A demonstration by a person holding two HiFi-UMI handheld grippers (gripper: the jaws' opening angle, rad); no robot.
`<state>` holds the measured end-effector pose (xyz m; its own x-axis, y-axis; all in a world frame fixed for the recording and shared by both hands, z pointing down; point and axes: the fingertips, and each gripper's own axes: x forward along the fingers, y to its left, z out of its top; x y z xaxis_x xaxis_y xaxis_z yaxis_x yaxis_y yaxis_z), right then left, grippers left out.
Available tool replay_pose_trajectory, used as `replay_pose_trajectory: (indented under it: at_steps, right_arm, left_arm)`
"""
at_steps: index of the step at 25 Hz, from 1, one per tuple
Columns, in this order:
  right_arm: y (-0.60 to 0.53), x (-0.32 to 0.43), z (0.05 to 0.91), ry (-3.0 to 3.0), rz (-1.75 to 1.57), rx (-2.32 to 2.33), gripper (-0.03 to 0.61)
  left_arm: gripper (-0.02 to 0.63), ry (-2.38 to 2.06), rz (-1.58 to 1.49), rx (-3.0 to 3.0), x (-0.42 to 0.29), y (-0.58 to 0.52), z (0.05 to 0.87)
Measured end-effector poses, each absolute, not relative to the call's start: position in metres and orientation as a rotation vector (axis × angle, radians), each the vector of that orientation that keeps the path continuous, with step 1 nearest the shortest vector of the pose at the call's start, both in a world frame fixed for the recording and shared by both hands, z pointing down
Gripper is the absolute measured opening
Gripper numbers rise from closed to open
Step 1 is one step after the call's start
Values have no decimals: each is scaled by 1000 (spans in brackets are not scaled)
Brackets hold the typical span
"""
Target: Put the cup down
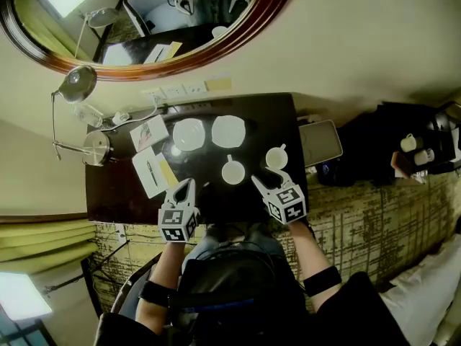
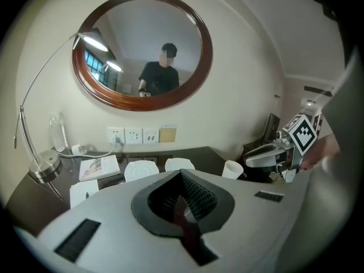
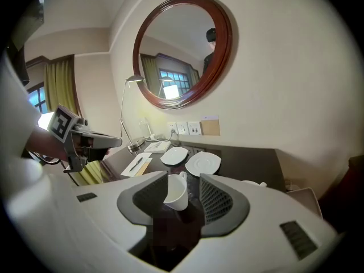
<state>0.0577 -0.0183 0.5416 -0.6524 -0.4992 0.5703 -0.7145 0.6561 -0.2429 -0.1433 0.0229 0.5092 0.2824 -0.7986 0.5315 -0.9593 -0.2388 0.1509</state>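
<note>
White cup: I see it upright on the dark table, mouth up and long axis vertical, handle turned toward the wall, just in front of a white saucer. My right gripper slants down toward it from close by, jaws partly apart with the cup showing in the gap and no pad pressing on it. My left gripper slants down likewise, jaws together on nothing. The cup is plain and empty inside.

No readable text, markings too small
</note>
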Motion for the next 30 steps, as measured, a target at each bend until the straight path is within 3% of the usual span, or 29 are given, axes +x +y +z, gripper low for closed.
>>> replay_pose_trajectory:
  at_steps: [7,30]
  right_arm:
    - [-23,76,538,-2371,570,910,7]
    - [-7,97,530,-2404,593,832,2]
  left_arm:
    - [6,-1654,466,2054,-142,31,505]
    - [7,-1664,307,1960,-125,45,509]
